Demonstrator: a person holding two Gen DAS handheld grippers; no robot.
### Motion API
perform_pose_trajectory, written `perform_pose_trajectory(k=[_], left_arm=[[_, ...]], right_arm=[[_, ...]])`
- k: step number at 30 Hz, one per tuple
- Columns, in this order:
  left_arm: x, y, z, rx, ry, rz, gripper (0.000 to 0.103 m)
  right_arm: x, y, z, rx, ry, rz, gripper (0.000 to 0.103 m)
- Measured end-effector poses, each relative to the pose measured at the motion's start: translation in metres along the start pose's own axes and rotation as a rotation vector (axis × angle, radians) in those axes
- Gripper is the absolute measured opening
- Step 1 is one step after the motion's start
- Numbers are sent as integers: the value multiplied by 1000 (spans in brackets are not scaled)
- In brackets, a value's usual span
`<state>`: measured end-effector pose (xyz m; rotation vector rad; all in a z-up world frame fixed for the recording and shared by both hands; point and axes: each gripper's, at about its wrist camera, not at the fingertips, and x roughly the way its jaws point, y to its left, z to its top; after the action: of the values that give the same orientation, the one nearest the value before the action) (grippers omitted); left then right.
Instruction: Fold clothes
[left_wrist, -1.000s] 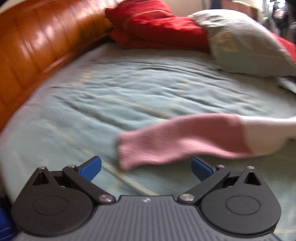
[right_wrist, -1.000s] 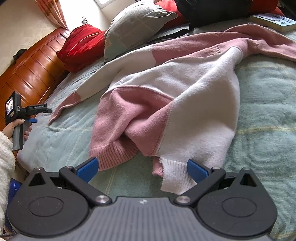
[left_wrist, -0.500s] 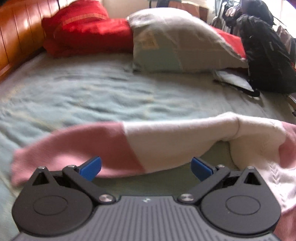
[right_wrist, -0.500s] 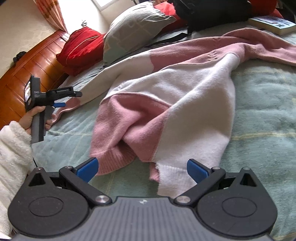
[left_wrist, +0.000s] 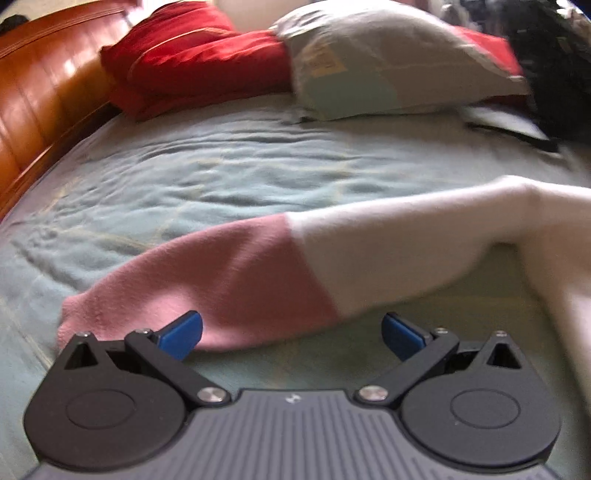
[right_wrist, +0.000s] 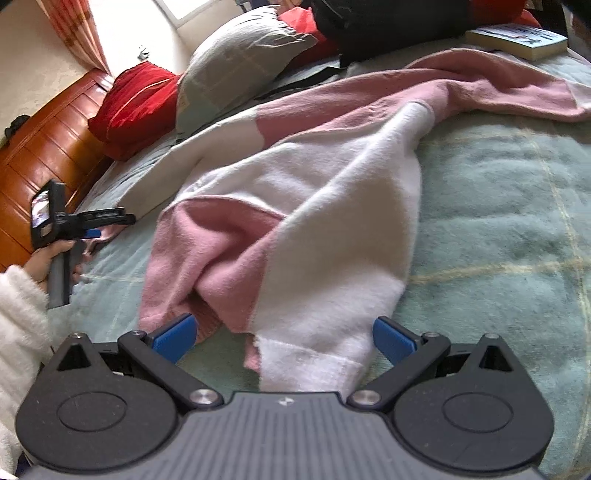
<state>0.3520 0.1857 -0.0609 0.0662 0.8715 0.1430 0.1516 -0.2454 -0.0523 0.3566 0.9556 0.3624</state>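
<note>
The sweater (right_wrist: 295, 206), pink and white, lies crumpled on the green blanket (right_wrist: 498, 221), its body bunched, so nothing is folded yet.

Left wrist view: the left gripper (left_wrist: 291, 334) sits low just before the outstretched sleeve (left_wrist: 229, 273), jaws spread wide and empty, seemingly lined up to take the pink cuff end.

Right wrist view: the right gripper (right_wrist: 284, 336) hovers released over the ribbed hem (right_wrist: 306, 365), likely placed to pinch that edge and pull the body flat.

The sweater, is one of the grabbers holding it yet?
No. Both are open and empty: the left gripper sits by the pink sleeve end, and the right gripper by the sweater hem.
</note>
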Motion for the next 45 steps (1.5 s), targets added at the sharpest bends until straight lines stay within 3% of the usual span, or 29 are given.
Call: perform_pose_trajectory(k=[6, 13, 20, 25, 31, 36, 40, 45], left_arm=[[-58, -45, -30, 136, -62, -144, 102], [-121, -104, -79, 256, -116, -319, 102], [-156, -149, -119, 356, -162, -339, 102], [-166, -168, -121, 387, -170, -366, 102], [-176, -209, -112, 527, -197, -419, 102], [-185, -261, -113, 636, -210, -477, 102], [-180, -305, -124, 712, -182, -486, 102], [-168, -349, -139, 827, -173, -388, 102]], right_arm=[[-6, -18, -13, 63, 13, 18, 103], [-11, -43, -25, 178, -15, 133, 103], [11, -72, -9, 331, -32, 304, 103], [22, -80, 9, 379, -32, 340, 103], [-18, -89, -7, 365, -68, 242, 103], [-61, -101, -27, 308, -117, 80, 103], [-78, -117, -33, 326, -149, 91, 103], [-90, -133, -35, 343, -188, 117, 103]])
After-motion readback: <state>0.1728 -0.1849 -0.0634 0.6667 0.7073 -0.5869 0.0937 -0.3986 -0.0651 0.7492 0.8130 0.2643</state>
